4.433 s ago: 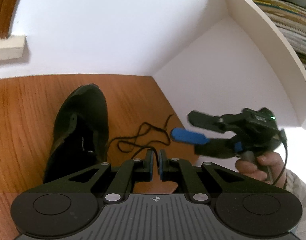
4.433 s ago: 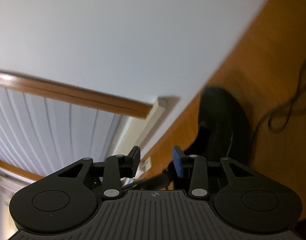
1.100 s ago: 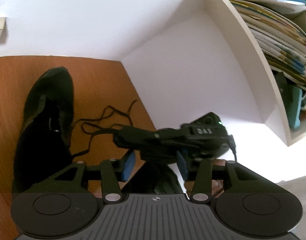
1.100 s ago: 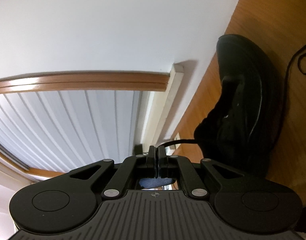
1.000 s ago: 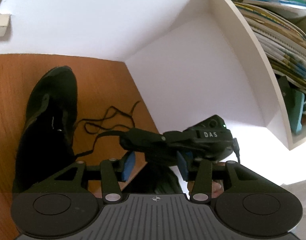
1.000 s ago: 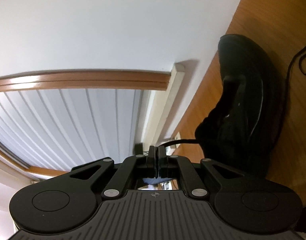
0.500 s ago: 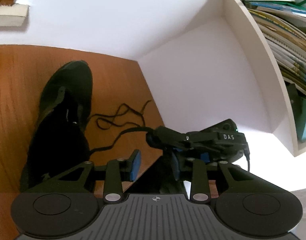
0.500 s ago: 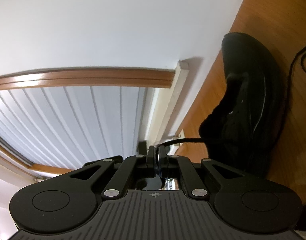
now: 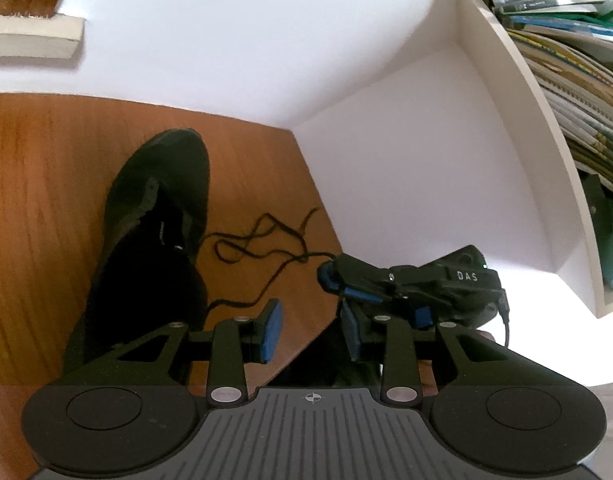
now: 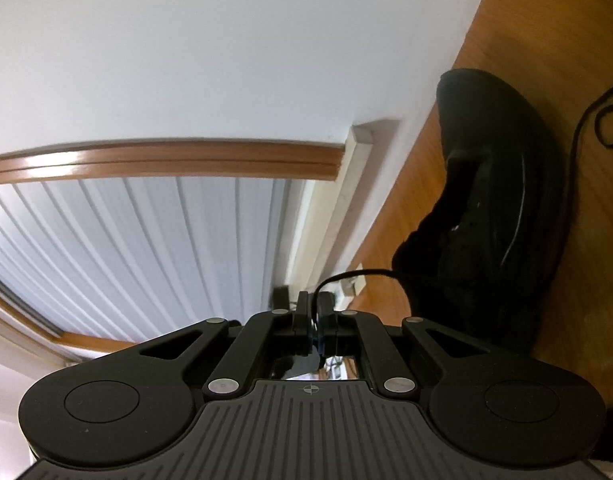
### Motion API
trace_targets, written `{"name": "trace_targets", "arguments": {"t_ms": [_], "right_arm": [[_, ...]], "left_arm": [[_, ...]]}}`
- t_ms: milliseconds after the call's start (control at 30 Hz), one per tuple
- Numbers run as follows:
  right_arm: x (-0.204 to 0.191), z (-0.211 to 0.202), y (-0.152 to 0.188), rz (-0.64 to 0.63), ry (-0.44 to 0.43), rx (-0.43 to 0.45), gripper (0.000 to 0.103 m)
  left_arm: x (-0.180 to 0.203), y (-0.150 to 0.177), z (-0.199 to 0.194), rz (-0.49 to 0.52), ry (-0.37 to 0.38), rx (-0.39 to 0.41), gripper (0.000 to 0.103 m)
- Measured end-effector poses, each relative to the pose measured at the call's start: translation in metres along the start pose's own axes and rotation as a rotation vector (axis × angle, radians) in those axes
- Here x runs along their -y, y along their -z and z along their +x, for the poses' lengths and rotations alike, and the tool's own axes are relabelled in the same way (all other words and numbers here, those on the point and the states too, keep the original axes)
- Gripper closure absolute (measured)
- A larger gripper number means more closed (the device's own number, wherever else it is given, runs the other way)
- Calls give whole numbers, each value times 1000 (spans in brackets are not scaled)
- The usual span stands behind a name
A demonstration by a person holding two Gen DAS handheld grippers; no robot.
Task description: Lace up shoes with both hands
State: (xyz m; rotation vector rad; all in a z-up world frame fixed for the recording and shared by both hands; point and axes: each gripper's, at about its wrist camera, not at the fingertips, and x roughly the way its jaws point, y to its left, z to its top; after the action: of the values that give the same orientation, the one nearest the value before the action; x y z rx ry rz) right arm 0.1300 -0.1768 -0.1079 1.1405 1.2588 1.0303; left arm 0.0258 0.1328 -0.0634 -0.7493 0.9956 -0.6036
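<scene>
- While the right tongs [image 10: 315,322] are clenched on a black shoelace [image 9: 262,248], the left tongs [image 9: 312,330] stand released, nothing between their blue pads [image 9: 271,330].
- From the left wrist view, the right tongs [image 9: 326,278] hover at the tabletop's [image 9: 46,200] right edge, the lace running from them back to the black shoe [image 9: 154,236].
- Slack lace lies in loops on bare wood between shoe and edge.
- White walls [image 9: 226,40] close the far side; a bookshelf [image 9: 554,80] stands to the right.
- Eyelets are lost in the shoe's dark upper [image 10: 486,208], and its heel is hidden behind the tongs.
</scene>
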Motion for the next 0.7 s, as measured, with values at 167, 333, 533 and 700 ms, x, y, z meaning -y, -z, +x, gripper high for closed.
{"name": "trace_targets", "arguments": {"t_ms": [167,333,533,700], "right_arm": [[-2,-1,0,-19,19,16,98],[-3,-2,0,-42,37,34,98],[-9,-8,2,-120,99,97,99],[-4,-13,1,-142,106,167,99]], "left_arm": [[1,0,-2,6,6,1,68],[1,0,-2,7,7,0,68],[-3,2,1,4,-6,-10,68],[1,0,5,59,-79,-28,68]]}}
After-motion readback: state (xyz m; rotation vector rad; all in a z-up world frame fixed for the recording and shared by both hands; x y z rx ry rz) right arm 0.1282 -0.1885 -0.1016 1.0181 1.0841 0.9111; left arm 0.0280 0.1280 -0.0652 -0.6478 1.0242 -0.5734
